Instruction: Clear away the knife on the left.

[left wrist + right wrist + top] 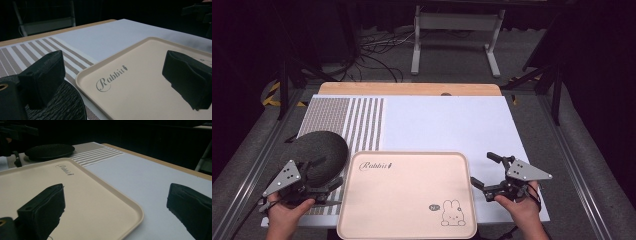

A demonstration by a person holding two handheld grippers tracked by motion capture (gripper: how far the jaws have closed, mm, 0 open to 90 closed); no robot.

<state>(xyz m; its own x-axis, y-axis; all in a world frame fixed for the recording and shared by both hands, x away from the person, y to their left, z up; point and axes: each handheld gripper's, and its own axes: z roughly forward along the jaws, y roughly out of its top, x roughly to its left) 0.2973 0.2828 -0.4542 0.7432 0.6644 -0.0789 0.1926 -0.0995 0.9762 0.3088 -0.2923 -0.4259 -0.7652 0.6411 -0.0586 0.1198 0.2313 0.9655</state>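
A beige tray (407,200) lies at the near edge of the bench (412,89), on a white cloth (447,122) with a band of brown stripes (362,122) at its left. The tray is empty; it bears the word "Rabbit" near its far left corner and a small rabbit drawing near its near right corner. Just left of the tray a dark round plate (319,152) rests on the striped part of the cloth, its edge close to the tray's rim.

The left gripper (329,186) is held in the left hand (287,210) at the tray's left side, partly over the plate. In the left gripper view its fingers (45,75) stand wide apart, one above the plate (60,107) and the other above the tray (140,82), holding nothing.

The right gripper (484,175) is held in the right hand (522,207) just off the tray's right edge. In the right gripper view its fingers (47,207) are also spread wide and empty, one over the tray (95,195), the other over the white cloth (150,182). That view shows the plate (50,150) far across the tray, with the left gripper beside it
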